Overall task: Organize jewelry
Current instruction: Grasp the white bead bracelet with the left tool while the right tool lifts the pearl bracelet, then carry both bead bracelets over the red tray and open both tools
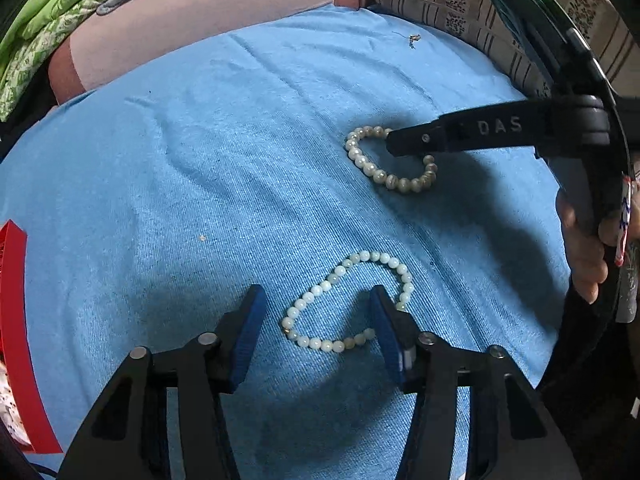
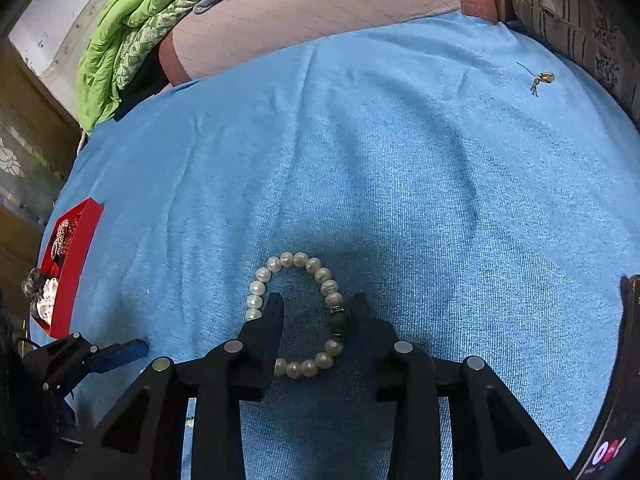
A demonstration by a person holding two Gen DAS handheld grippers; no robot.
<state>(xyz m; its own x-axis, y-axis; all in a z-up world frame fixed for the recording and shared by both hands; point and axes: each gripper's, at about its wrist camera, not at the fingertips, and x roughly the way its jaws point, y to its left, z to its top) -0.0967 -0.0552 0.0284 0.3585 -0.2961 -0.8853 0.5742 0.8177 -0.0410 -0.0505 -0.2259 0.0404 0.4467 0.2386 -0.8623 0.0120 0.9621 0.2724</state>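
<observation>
A pale small-bead bracelet [image 1: 352, 300] lies on the blue cloth [image 1: 200, 180]. My left gripper [image 1: 318, 296] is open, its blue-padded fingers straddling the bracelet's near part just above the cloth. A larger pearl bracelet [image 1: 388, 160] lies farther right; in the right wrist view it [image 2: 296, 312] has one dark green bead. My right gripper [image 2: 318, 304] is open, low over it, with one finger inside the loop and one outside its right side. The right gripper also shows in the left wrist view [image 1: 390, 142], over the pearl bracelet. A small earring [image 2: 542, 79] lies far right on the cloth.
A red tray [image 2: 76, 264] holding jewelry sits at the cloth's left edge; it also shows in the left wrist view [image 1: 16, 340]. A pink cushion [image 2: 312, 12], green fabric [image 2: 132, 28] and a patterned striped cloth [image 1: 452, 0] border the far side.
</observation>
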